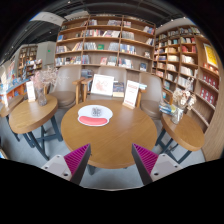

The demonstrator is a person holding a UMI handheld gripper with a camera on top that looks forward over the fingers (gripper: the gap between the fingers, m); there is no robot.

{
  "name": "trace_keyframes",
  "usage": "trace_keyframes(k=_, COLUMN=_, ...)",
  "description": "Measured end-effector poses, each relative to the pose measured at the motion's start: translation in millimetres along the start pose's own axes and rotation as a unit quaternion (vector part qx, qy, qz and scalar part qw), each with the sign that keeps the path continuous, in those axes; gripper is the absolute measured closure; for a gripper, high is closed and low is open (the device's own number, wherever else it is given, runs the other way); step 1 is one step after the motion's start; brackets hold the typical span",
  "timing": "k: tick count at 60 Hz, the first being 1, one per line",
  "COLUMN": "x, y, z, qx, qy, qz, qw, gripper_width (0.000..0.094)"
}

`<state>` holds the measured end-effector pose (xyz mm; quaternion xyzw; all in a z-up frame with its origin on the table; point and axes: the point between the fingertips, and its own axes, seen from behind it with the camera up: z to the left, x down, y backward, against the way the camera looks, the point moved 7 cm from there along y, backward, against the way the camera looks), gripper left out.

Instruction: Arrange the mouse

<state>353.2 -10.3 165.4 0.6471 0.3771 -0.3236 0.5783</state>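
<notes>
A hand-held gripper (112, 160) hangs with its fingers spread wide and nothing between them, its magenta pads (75, 158) low in the frame, above the near edge of a round wooden table (125, 140) in a library reading room. At centre frame, well beyond the fingertips, a white mouse (96, 112) sits on a round mouse pad with a red rim (95, 120). Upright display cards (131, 94) stand at the table's far side, just above and right of centre, and bookshelves (105, 42) fill the top of the frame. A second round table with a vase of dried stems (45, 82) sits at left.

The mouse is small and smooth-shelled, and the approach from here is long. A closing grip set off-centre could probably squirt it sideways off the pad, or drag the pad across the tabletop. Overreaching risks knocking the cards behind it.
</notes>
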Motion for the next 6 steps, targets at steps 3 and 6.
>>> trace_keyframes(k=3, x=-1.8, y=1.5, z=1.1, qx=-0.003, qy=0.002, qz=-0.006, qw=1.0, gripper_width=0.0086)
trace_keyframes(k=6, x=-1.8, y=3.1, z=1.4, qx=-0.002, qy=0.002, qz=-0.005, qw=1.0, gripper_width=0.0087)
